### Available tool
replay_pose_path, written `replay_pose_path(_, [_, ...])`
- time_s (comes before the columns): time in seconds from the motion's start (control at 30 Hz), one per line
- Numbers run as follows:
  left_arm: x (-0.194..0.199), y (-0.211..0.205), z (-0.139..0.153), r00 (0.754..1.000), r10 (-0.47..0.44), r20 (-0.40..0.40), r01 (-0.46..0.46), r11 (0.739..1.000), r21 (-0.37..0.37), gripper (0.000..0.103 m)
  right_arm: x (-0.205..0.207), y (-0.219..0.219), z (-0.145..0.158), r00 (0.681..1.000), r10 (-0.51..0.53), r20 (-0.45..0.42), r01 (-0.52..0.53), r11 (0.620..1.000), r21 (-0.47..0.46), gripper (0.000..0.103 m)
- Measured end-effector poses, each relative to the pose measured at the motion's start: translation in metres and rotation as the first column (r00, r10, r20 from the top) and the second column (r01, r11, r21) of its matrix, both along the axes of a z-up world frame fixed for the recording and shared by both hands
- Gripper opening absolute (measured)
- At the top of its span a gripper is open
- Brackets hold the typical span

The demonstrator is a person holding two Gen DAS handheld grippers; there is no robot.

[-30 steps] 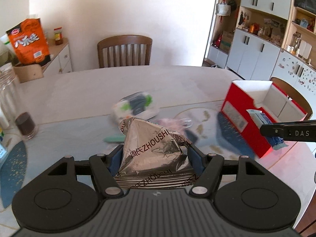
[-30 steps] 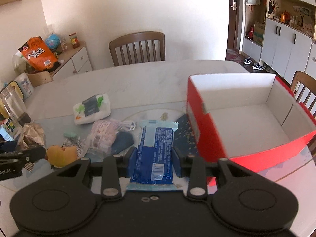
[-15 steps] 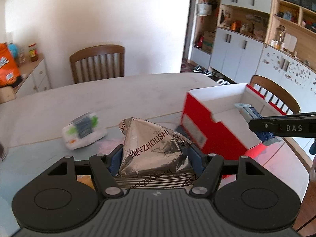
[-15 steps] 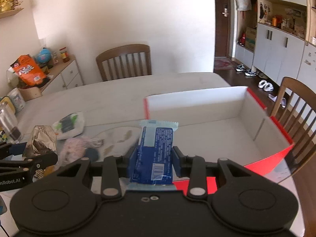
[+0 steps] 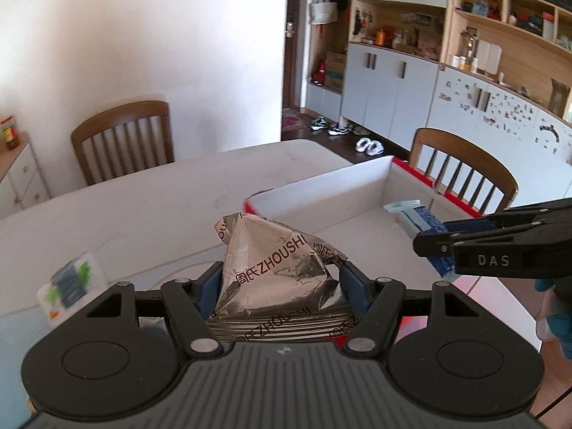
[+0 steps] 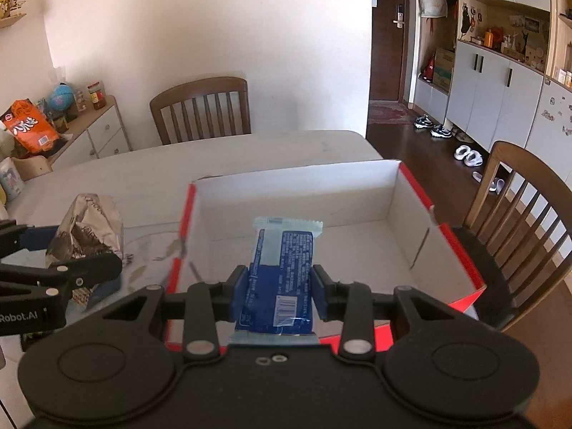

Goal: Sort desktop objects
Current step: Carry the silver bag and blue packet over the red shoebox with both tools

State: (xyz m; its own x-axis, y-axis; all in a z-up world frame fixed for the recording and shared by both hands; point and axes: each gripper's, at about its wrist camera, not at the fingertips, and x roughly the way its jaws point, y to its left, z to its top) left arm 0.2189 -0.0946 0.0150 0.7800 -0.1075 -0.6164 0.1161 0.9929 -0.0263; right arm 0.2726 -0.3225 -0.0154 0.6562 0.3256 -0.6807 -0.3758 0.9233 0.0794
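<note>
My left gripper (image 5: pixel 280 280) is shut on a crumpled silver foil snack bag (image 5: pixel 275 268) printed ZHOUSHI, held just left of the red box (image 5: pixel 321 193) with its white inside. My right gripper (image 6: pixel 279 279) is shut on a blue snack packet (image 6: pixel 282 268), which hangs over the open red box (image 6: pixel 443 236). From the right wrist view the left gripper (image 6: pixel 68 246) shows at the left edge with the foil bag (image 6: pixel 87 228). The left wrist view shows the right gripper (image 5: pixel 434 232) over the box with the blue packet (image 5: pixel 418 218).
A white tissue pack (image 5: pixel 69 282) lies on the table (image 5: pixel 143 207) at the left. Wooden chairs (image 6: pixel 203 107) (image 6: pixel 518 214) stand behind and to the right of the table. A sideboard with an orange bag (image 6: pixel 30 128) is at the far left.
Both grippers have swung to the right with their packets. The blue packet now hangs over the inside of the box, and the foil bag has come up beside the box's left wall.
</note>
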Motion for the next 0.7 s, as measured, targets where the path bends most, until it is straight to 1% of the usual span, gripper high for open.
replay_pose_path(0.1, [0.013,-0.013,-0.001,0.999,-0.034,-0.004,0.034,0.999,0.021,0.069,0.009,-0.007,-0.003,1.000,0.000,-0.003,0.000,1.000,-0.011,0.037])
replay_pose_path(0.17, [0.022,-0.024,-0.003,0.998,-0.056,-0.002,0.056,0.997,0.050,0.069,0.015,-0.011,-0.006,1.000,0.002,-0.006,-0.003,1.000,-0.018,0.037])
replay_pose_path(0.33, [0.044,-0.040,-0.009,0.995,-0.100,-0.022,0.102,0.991,0.081,0.069,0.028,-0.020,-0.011,1.000,0.009,-0.011,-0.010,0.999,-0.032,0.037])
replay_pose_path(0.53, [0.061,-0.055,-0.025,0.986,-0.153,-0.068,0.159,0.981,0.111,0.069,0.044,-0.030,-0.019,0.999,0.024,-0.026,-0.026,0.998,-0.059,0.037])
replay_pose_path(0.7, [0.083,-0.064,-0.037,0.972,-0.189,-0.141,0.207,0.971,0.120,0.069,0.058,-0.031,-0.028,0.998,0.044,-0.052,-0.049,0.994,-0.099,0.037])
